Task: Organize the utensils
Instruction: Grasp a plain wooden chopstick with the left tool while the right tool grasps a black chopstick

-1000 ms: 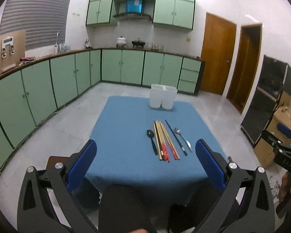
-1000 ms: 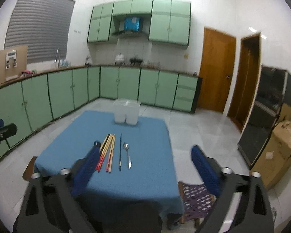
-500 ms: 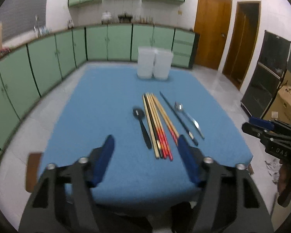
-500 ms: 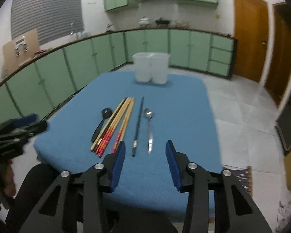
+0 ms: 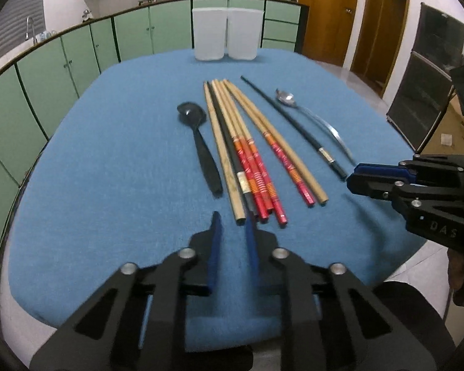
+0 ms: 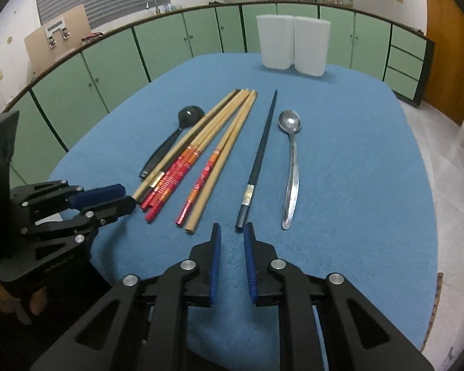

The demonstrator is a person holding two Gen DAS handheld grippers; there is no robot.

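Chopsticks (image 5: 247, 142) lie mid-cloth (image 5: 108, 154), 12 o'clock of left gripper (image 5: 233, 232); black chopstick (image 6: 258, 157) at 12 o'clock of right gripper (image 6: 232, 238). Both grippers empty, narrowly apart. Light, stiff, prone to roll; best pinched at near ends.

- The left gripper's (image 5: 232, 225) blue pads (image 5: 215, 247) were smeared by motion blur, and its black frame ran off the 6 o'clock edge of the left wrist view.
- The right gripper (image 5: 360, 177) was cut off at 3 o'clock in that view, the hand behind it mostly hidden.
- The near ends of the bundled chopsticks (image 5: 247, 160) overlapped, so their count could not be told.
- The inside of the white holder (image 6: 294, 44) was hidden by its walls.
- Countertop items at 12 o'clock were too small to identify.
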